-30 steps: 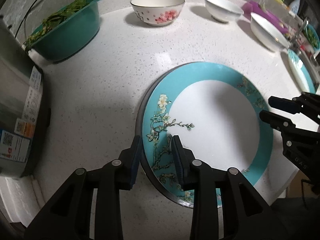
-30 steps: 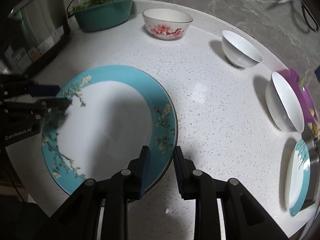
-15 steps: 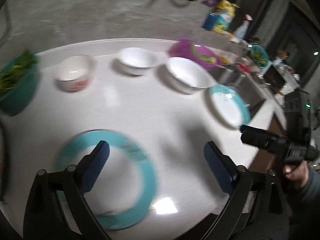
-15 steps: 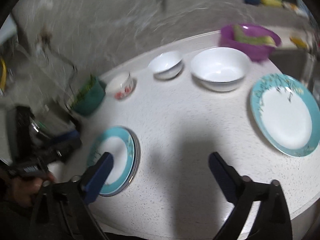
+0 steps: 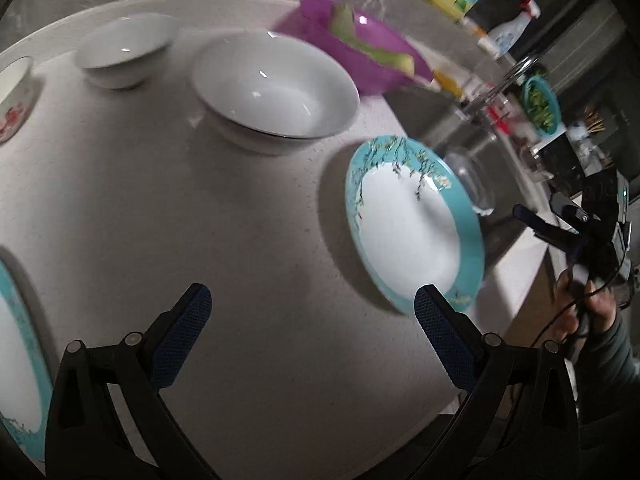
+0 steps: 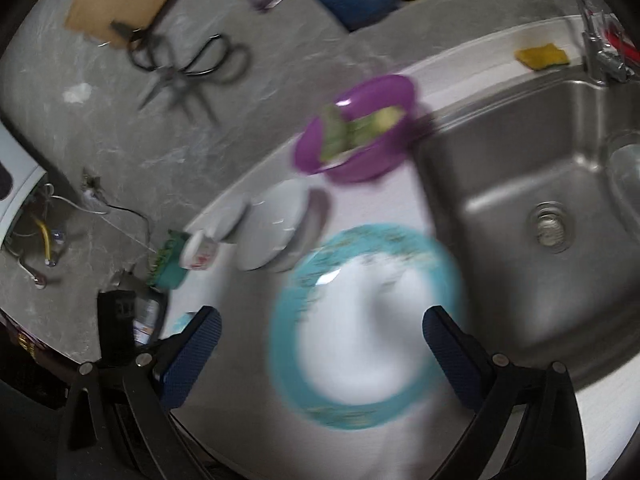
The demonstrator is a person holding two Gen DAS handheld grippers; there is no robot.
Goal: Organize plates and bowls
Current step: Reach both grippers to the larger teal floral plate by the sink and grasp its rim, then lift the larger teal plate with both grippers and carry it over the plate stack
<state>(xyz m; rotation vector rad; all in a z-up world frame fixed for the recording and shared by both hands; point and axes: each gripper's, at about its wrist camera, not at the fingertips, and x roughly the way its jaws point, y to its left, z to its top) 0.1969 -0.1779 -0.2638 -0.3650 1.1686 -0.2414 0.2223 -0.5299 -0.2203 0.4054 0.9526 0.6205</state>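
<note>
A teal-rimmed floral plate (image 5: 408, 232) lies near the counter's right edge by the sink; it also shows blurred in the right wrist view (image 6: 360, 356). My left gripper (image 5: 308, 336) is open and empty above the counter, left of that plate. My right gripper (image 6: 320, 356) is open and empty, above the plate; it shows in the left wrist view (image 5: 548, 220) at the right. Another teal plate (image 5: 16, 368) lies at the far left edge. A large white bowl (image 5: 276, 88), a small white bowl (image 5: 124, 50) and a floral bowl (image 5: 12, 100) stand behind.
A purple bowl (image 5: 360, 52) with green vegetables stands behind the large bowl. A steel sink (image 6: 532, 192) with a tap lies right of the plate. A teal bowl with greens (image 6: 166, 264), scissors on the wall (image 6: 180, 68), bottles and a sponge (image 6: 542, 56) are around.
Both grippers let go of the left teal plate, opened wide and swung right toward the second teal plate by the sink. The views are motion-blurred.
</note>
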